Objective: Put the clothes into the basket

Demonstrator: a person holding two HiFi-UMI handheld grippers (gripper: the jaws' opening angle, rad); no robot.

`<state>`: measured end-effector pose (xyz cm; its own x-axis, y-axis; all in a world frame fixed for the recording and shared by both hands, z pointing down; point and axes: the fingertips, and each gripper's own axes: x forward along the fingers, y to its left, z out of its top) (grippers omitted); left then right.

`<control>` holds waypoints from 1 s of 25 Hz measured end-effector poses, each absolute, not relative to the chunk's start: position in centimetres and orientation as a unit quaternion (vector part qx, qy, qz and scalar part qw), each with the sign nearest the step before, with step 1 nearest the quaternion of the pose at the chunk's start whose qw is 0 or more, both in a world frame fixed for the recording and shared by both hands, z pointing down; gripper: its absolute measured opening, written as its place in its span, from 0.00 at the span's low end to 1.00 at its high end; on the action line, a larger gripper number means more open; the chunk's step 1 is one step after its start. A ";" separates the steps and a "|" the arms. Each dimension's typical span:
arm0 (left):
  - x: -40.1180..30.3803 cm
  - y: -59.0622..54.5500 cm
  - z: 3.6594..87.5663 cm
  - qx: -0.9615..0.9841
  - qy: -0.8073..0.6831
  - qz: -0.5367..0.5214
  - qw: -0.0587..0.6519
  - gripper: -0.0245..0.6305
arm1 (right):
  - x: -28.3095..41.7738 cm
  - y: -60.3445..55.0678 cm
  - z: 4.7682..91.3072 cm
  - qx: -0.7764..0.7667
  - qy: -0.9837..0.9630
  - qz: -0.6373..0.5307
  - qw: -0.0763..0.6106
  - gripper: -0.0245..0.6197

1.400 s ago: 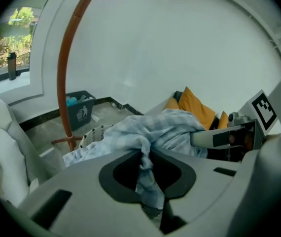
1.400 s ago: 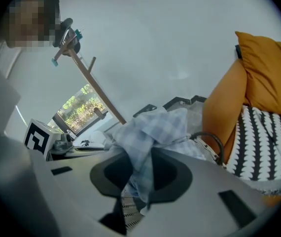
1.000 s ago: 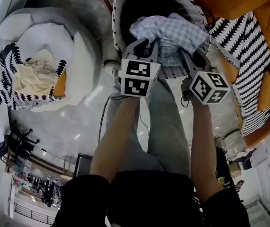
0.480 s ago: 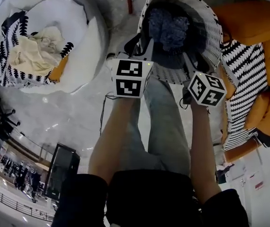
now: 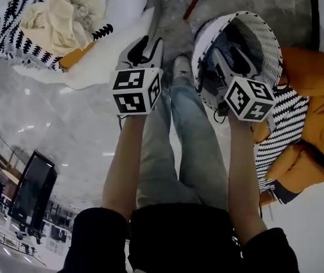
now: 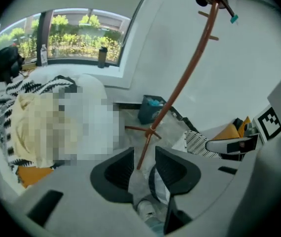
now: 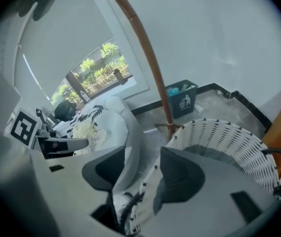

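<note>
The white woven basket [image 5: 264, 36] stands on the floor at the upper right, and its dark inside is mostly hidden behind my right gripper [image 5: 223, 58]. That gripper hangs open over the basket's near rim [image 7: 219, 132], gripping nothing. My left gripper [image 5: 146, 49] is also open and empty. It is over the bare floor between the basket and the white beanbag [image 5: 125, 4]. A pile of cream clothes [image 5: 62, 16] lies on a black-and-white patterned cloth [image 5: 17, 36] on that beanbag. The pile is also in the right gripper view [image 7: 88, 127].
An orange beanbag [image 5: 315, 90] with a zigzag-patterned cloth [image 5: 281, 127] crowds the basket's right side. A brown coat stand [image 6: 180, 80] rises behind it, and a blue bin [image 7: 182, 100] stands by the wall. The person's legs and shoe [image 5: 180, 67] are between my grippers.
Both grippers held a pale checked cloth over the basket, then let it drop in and opened. They have since swung left, and the left one has gone off the basket towards the beanbag.
</note>
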<state>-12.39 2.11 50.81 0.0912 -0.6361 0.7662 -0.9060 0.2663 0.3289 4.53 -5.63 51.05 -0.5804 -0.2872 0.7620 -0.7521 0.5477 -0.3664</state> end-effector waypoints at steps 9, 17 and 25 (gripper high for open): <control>-27.2 9.6 50.3 0.470 -0.757 0.103 0.442 0.22 | -12.2 -3.4 50.5 0.172 -0.875 0.279 0.355 0.38; -39.1 15.8 51.8 0.393 -0.800 0.090 0.443 0.27 | -25.9 0.3 52.1 0.077 -0.885 0.267 0.372 0.38; -47.0 19.5 56.2 0.340 -0.811 0.084 0.469 0.36 | -37.7 4.1 55.3 0.007 -0.878 0.267 0.397 0.42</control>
<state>-46.98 19.52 56.20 -0.3292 -0.4732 0.8172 -0.6306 0.7543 0.1827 -37.70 4.11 55.32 -0.6840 0.2009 0.7013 -0.2240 0.8570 -0.4640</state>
